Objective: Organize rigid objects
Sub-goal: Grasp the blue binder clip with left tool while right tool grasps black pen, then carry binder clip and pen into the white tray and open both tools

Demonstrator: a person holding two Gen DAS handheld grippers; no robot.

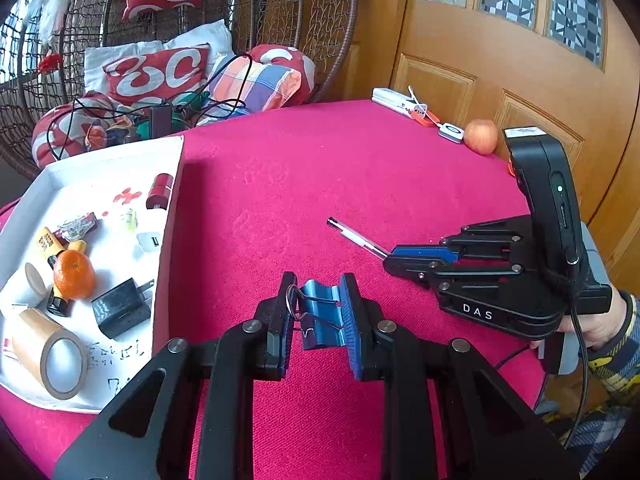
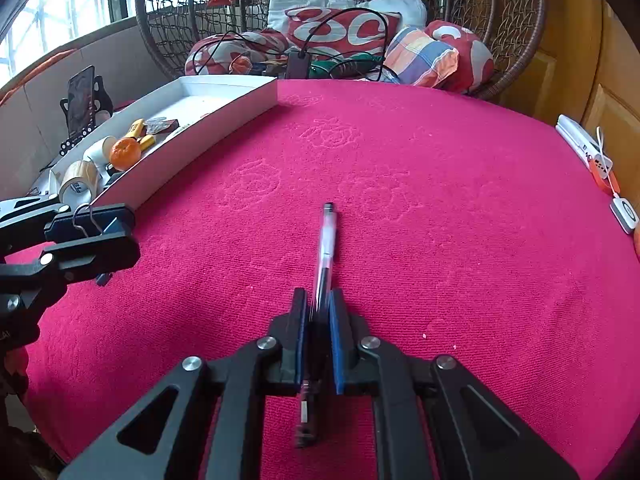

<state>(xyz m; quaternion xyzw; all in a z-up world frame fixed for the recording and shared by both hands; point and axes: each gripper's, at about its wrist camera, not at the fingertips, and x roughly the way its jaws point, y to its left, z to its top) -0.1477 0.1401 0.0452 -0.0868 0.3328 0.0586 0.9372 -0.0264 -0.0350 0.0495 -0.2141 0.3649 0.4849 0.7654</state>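
Light: you get bright daylight from the window (image 2: 60,12), left of the white tray (image 2: 224,120).
Shadows: soft, short one beside the tray's wall (image 1: 170,216).
Blur: the pen (image 2: 325,256) smears near your right gripper (image 2: 318,312).
Distortion: your fisheye bends the door (image 1: 500,60), with dark corners.

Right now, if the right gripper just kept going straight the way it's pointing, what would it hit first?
Nothing close: the right gripper, shut on the pen, points over bare red tablecloth. Past the far edge, the cushions in the wicker chair come first, though depth is unclear.
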